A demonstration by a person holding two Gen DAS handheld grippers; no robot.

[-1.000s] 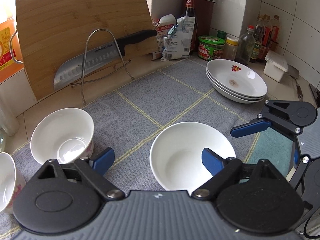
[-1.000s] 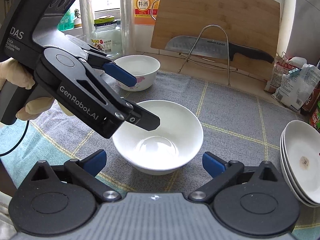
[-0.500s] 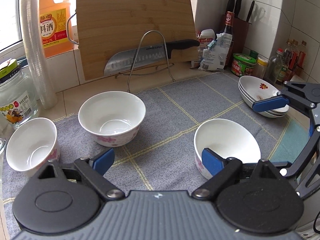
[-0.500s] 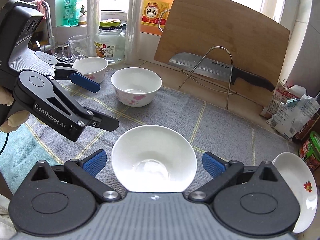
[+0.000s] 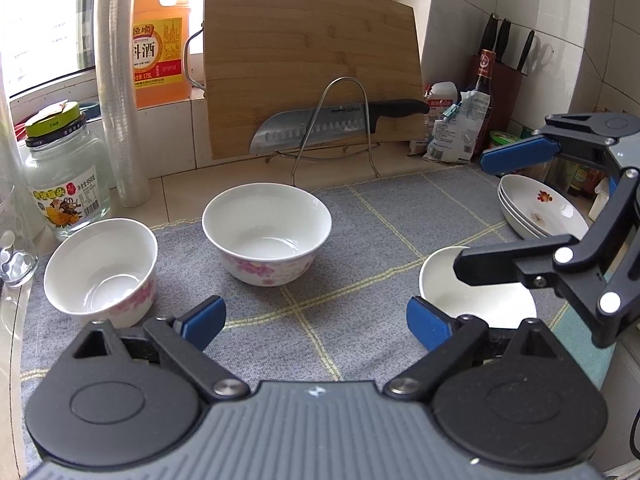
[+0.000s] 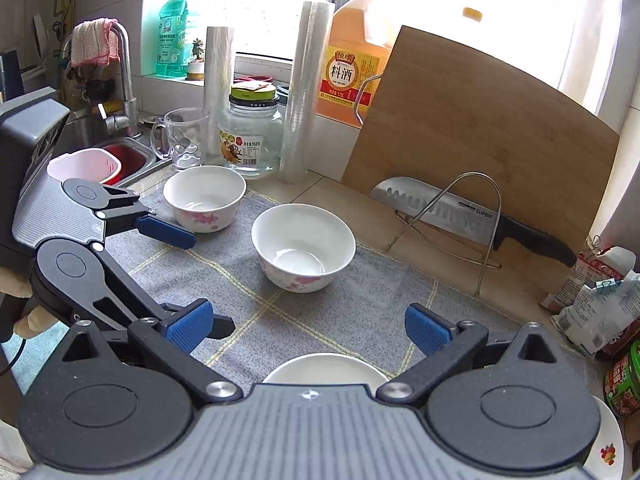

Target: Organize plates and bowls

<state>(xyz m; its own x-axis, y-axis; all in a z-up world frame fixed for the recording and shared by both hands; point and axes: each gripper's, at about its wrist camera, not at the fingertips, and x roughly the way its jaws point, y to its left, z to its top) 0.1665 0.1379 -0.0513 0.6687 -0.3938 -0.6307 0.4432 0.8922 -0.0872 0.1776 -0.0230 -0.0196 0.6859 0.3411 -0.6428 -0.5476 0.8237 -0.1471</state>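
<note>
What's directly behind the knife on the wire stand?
The knife rests across a wire stand. Behind it a bamboo cutting board leans upright against the tiled wall. The wall directly behind the board is covered, and so is the board's lower edge behind the blade.

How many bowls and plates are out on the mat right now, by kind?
Floral-patterned bowls: 2, the left bowl and the middle bowl
Plain white bowl: 1, the near bowl below the right hand-held gripper
Stacked plates: 3, as far as the rims show
Total: 6
</note>
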